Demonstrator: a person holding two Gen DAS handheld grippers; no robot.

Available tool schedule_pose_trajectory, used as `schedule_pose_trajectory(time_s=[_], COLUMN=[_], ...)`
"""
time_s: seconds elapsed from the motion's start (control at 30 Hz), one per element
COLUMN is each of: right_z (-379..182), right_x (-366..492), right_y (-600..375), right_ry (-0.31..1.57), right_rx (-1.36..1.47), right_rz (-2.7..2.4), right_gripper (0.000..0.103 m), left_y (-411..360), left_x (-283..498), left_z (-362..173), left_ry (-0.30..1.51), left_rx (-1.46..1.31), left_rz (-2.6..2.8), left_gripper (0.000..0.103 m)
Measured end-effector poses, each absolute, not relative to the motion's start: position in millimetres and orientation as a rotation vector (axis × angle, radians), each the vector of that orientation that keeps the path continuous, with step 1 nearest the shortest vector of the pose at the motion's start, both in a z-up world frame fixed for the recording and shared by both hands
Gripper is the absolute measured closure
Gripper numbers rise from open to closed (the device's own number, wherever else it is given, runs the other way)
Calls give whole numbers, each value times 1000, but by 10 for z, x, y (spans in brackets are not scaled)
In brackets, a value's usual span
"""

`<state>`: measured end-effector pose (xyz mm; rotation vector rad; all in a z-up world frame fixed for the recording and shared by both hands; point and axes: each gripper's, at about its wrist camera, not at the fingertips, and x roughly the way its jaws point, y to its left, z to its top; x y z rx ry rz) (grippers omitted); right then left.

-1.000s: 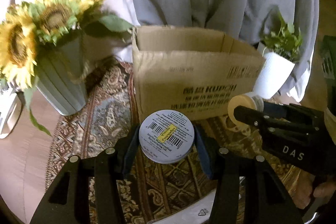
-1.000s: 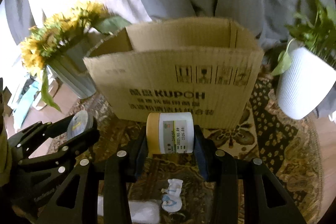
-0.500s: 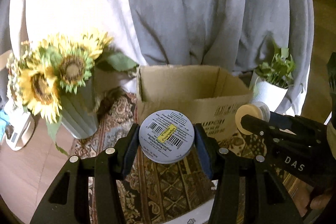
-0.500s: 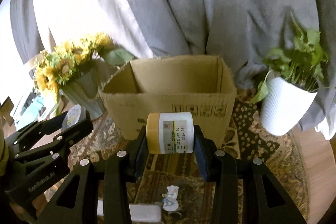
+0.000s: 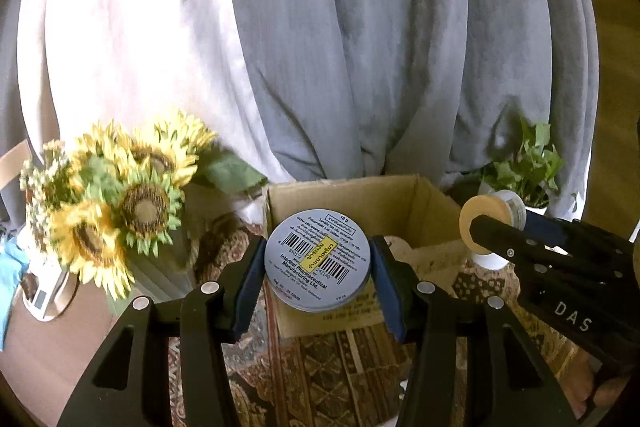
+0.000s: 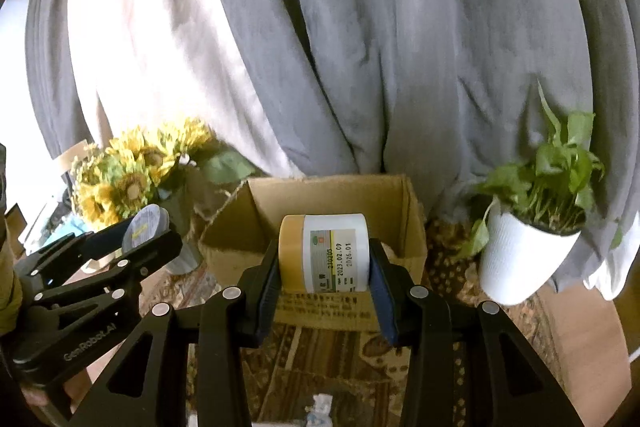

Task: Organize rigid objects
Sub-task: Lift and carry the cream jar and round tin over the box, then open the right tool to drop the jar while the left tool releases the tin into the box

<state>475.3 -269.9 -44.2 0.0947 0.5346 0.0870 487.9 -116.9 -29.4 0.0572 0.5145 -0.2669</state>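
Observation:
My left gripper [image 5: 317, 269] is shut on a round silver tin [image 5: 316, 259], its barcoded flat face turned to the camera. In the right wrist view my right gripper [image 6: 324, 259] is shut on a small white jar with a tan lid [image 6: 324, 253], held on its side. Both hang in the air in front of an open brown cardboard box [image 6: 332, 195] on a patterned rug. The left wrist view shows the jar [image 5: 490, 223] at right in the right gripper's black fingers [image 5: 520, 247]. The tin [image 6: 146, 227] appears at left in the right wrist view.
A vase of sunflowers [image 5: 120, 211] stands left of the box, and a white pot with a green plant [image 6: 532, 255] stands to its right. Grey and white curtains [image 6: 360, 47] hang behind. A patterned rug [image 6: 332, 359] lies beneath, with small white scraps [image 6: 320, 407] on it.
Both grippers have risen with their loads. The box now sits lower in both views and its open inside shows; more curtain is in view.

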Motion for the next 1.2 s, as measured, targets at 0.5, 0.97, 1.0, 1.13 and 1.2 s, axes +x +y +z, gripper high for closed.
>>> schedule_pose_trajectory(time_s=[0.5, 0.97, 1.0, 1.13, 1.2], right_z=[-195, -318, -366, -505, -543], right_x=[5196, 5826, 5886, 6039, 6092], right_y=[-2793, -2939, -2956, -2994, -2994], right_ry=[558, 736, 764, 825, 837], right_rx=[78, 122, 135, 138, 129], right_rz=[85, 128, 136, 135, 128], right_gripper=[61, 61, 61, 61, 61], left_y=[-1260, -1396, -1408, -1422, -1436], left_x=[5348, 6029, 6072, 6227, 6303], left_z=[-24, -153, -179, -300, -369], left_ry=[486, 685, 701, 765, 799], left_rx=[107, 115, 115, 113, 109], left_rz=[-266, -308, -309, -308, -315], left_gripper=[52, 52, 52, 52, 52])
